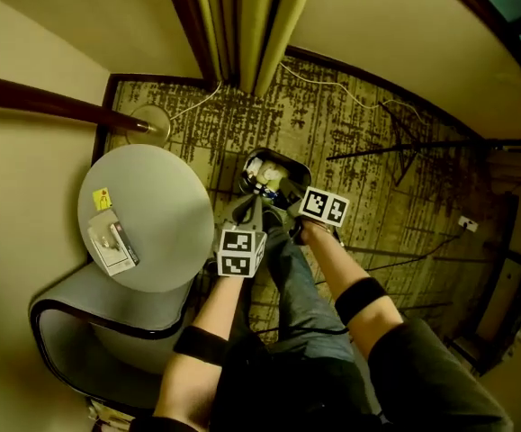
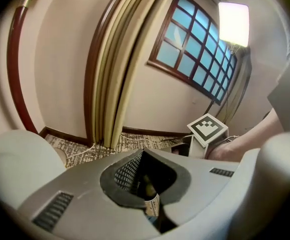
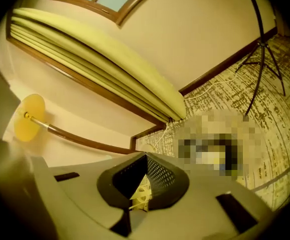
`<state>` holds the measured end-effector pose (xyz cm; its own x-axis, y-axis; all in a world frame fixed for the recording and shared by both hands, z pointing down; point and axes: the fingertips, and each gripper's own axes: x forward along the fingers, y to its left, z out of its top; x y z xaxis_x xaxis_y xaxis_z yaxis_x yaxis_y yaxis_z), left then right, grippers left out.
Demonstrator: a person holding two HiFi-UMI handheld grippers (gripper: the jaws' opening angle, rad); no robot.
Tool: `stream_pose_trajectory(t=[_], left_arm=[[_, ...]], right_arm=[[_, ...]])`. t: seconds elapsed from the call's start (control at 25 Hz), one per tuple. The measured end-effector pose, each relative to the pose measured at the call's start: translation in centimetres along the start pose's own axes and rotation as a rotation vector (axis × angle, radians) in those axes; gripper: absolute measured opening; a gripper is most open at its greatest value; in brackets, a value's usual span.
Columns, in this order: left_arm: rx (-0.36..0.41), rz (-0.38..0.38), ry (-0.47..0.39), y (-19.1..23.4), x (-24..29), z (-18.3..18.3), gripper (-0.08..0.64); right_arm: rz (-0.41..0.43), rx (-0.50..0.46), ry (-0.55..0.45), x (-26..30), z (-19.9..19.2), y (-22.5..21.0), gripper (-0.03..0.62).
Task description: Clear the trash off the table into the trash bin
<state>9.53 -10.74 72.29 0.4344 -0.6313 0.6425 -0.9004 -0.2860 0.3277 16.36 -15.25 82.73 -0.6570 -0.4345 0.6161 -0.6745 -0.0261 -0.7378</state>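
The black trash bin [image 1: 292,163] stands on the patterned carpet [image 1: 377,142], just beside the round grey desk [image 1: 166,196]. It holds trash [image 1: 264,183]: crumpled white pieces with a touch of blue, heaped toward its near wall. On the desk lie a small yellow scrap [image 1: 103,198] and a flat pale box [image 1: 113,247] with something white on top. Both sit near the desk's far-left edge, well apart from the bin.

The left tool [image 2: 143,153] has its jaws pressed together at the tips. In the opening behind them something dark with a pale label shows, and I cannot tell whether it is pinched or merely lies below. The right tool [image 3: 146,156] is likewise closed tip to tip, with a pale yellowish-white bit showing in its gap, its hold just as unclear.

The head view alone shows the bin's contents and both tools poised beside the bin. Only the left gripper view shows the blue-paned window [image 2: 200,49], a lit lamp shade [image 2: 233,21] and the right tool's marker cube [image 2: 207,128]. The right gripper view shows the curtain [image 3: 109,69] and a tripod [image 3: 261,59] from low down.
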Motion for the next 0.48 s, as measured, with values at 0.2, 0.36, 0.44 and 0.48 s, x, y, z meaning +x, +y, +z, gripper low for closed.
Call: stream_pose_trajectory(t=[0.2, 0.36, 0.44, 0.48], left_arm=[[0.003, 0.058, -0.099, -0.3, -7.1, 5.0, 0.000], [-0.018, 0.128, -0.171, 0.8, -12.5, 7.3, 0.000], [-0.034, 0.174, -0.196, 2.0, -15.1, 7.6, 0.000], [-0.045, 0.201, -0.207, 2.8, -16.5, 7.6, 0.000]], right_arm=[[0.072, -0.086, -0.022, -4.3, 1.8, 8.4, 0.000], [0.141, -0.197, -0.003, -6.2, 2.1, 14.9, 0.000], [0.173, -0.271, 0.018, -6.5, 1.8, 18.2, 0.000], [0.190, -0.305, 0.031, -6.5, 1.5, 19.8, 0.000]])
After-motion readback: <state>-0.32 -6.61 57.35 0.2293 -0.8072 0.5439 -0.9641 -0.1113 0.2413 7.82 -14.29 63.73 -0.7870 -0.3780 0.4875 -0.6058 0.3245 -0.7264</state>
